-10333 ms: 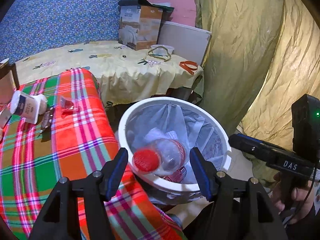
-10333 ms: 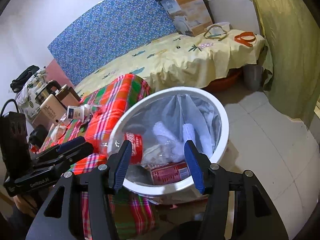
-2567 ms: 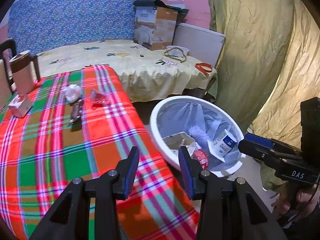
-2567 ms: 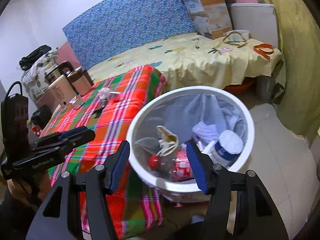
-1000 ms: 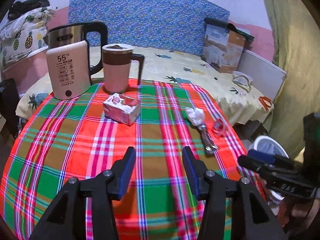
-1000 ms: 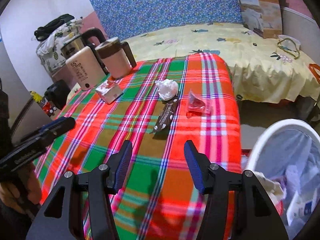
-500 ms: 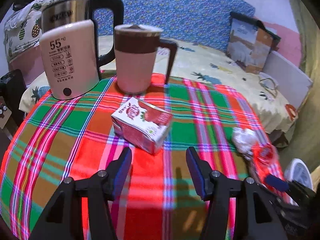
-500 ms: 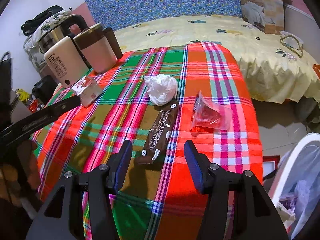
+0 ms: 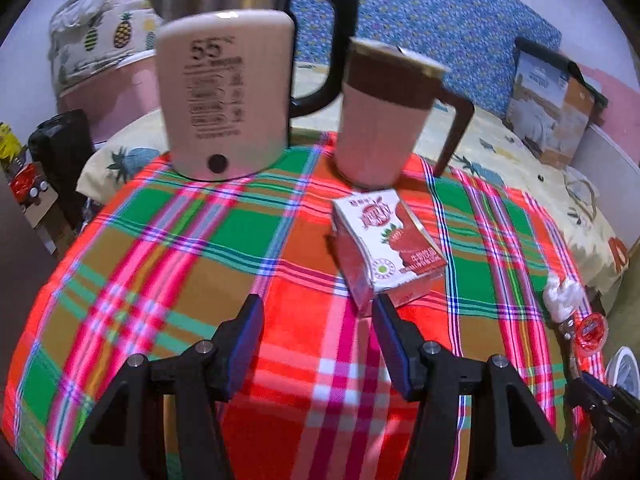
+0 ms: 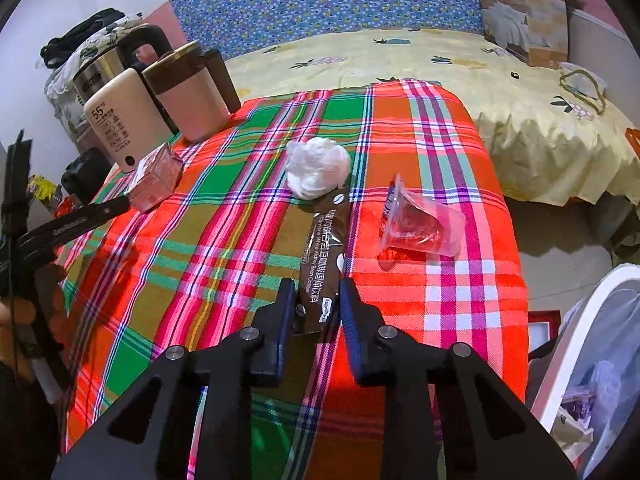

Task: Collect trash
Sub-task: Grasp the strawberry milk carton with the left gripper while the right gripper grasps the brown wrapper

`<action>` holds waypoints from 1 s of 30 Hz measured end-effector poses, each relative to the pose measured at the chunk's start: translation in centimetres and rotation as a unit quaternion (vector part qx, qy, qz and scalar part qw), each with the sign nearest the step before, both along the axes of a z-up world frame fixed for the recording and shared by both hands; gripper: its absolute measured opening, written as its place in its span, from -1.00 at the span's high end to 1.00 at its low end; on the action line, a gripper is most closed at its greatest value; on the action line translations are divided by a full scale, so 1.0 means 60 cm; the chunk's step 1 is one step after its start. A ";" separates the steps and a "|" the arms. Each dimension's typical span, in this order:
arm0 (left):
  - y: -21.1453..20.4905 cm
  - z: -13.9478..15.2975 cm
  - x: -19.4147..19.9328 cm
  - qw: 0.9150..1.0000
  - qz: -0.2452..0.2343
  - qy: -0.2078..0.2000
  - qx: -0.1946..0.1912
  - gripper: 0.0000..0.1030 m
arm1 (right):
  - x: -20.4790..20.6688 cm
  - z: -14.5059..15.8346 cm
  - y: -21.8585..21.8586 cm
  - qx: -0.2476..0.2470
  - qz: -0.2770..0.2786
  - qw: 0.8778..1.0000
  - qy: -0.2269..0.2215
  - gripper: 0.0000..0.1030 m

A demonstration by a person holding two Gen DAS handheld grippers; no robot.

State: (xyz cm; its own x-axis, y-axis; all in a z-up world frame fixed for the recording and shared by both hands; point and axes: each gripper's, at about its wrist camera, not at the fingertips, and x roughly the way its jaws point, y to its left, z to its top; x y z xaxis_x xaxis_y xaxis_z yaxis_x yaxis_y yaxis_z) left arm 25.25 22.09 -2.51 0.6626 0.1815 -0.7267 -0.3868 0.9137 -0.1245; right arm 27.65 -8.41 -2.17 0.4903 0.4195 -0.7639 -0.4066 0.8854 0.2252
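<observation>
On the plaid tablecloth (image 10: 460, 308) lie a brown snack wrapper (image 10: 326, 252), a crumpled white tissue (image 10: 316, 166), a clear red plastic cup (image 10: 420, 224) and a strawberry milk carton (image 9: 386, 248). My right gripper (image 10: 318, 304) has its jaws narrowed around the near end of the wrapper. My left gripper (image 9: 316, 320) is open, its right finger just in front of the carton. The carton (image 10: 156, 178) also shows in the right wrist view, with the left gripper's tip beside it. The white trash bin (image 10: 588, 360) stands at the table's right.
A cream electric kettle (image 9: 224, 100) and a lidded mug (image 9: 384, 116) stand at the table's back, right behind the carton. A bed with a yellow sheet (image 10: 460, 60) and a cardboard box (image 10: 528, 8) lies beyond. The table edge drops off at right.
Both grippers left the bin and moved over the table. The left closed in on the carton. The right moved down onto the wrapper and its jaws narrowed around it.
</observation>
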 end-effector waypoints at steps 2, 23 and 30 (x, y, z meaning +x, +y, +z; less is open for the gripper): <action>-0.010 0.014 -0.007 1.000 -0.012 -0.016 -0.005 -0.14 | 0.001 -0.001 -0.001 0.003 0.000 1.000 0.001 0.53; -0.042 -0.014 0.105 1.000 0.001 0.023 0.013 -0.15 | -0.024 -0.001 -0.013 0.032 0.022 0.999 0.007 0.56; -0.061 -0.012 0.050 0.999 -0.026 0.023 0.010 -0.07 | -0.052 0.006 -0.028 0.042 0.026 0.999 0.002 0.58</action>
State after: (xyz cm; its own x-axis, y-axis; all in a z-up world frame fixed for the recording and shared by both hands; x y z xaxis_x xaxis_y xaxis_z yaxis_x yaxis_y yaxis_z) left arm 28.24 18.46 -3.24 0.6371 0.1621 -0.7536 -0.3439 0.9347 -0.0897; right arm 24.56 -10.11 -1.79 0.4634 0.5068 -0.7269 -0.4500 0.8413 0.2996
